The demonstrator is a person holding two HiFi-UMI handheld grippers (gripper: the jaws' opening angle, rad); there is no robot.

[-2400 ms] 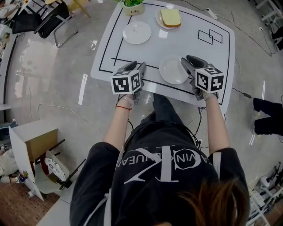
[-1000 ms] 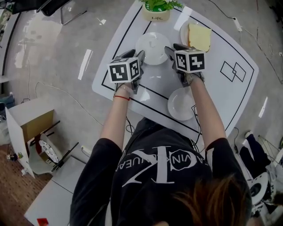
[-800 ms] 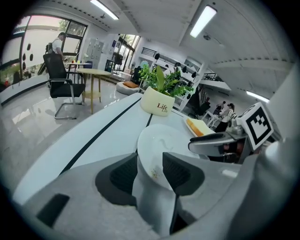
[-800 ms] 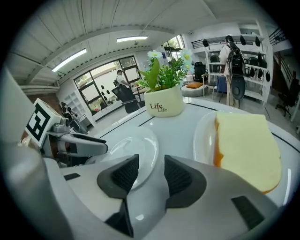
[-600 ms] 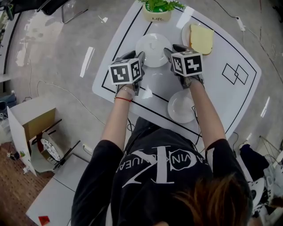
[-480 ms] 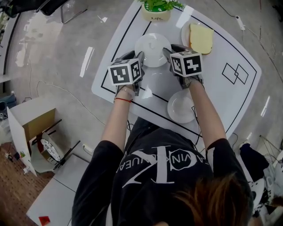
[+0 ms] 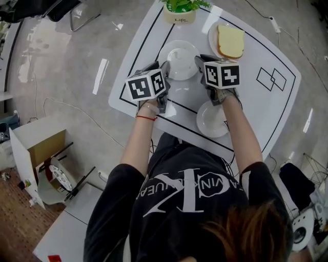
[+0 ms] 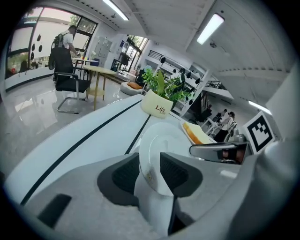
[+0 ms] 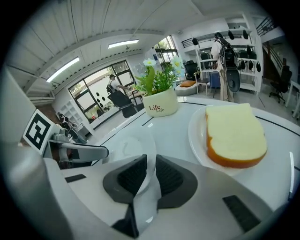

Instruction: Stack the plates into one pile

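Note:
A white empty plate lies toward the far side of the white table. My left gripper is at its left rim and my right gripper at its right rim. In the left gripper view the plate's rim stands between the pads of the left gripper, whose jaws are closing and touch it on both sides. The right gripper is also closing, its pads pinching the thin rim. A second empty plate lies by my right forearm near the table's front edge.
A third plate with a slice of bread sits to the right of the gripped plate. A potted plant stands just behind it. Black lines are marked on the tabletop. A cardboard box sits on the floor at left.
Both grippers went from the table's near edge out to the far plate. Over the last second they have stayed at its two sides with almost no shift.

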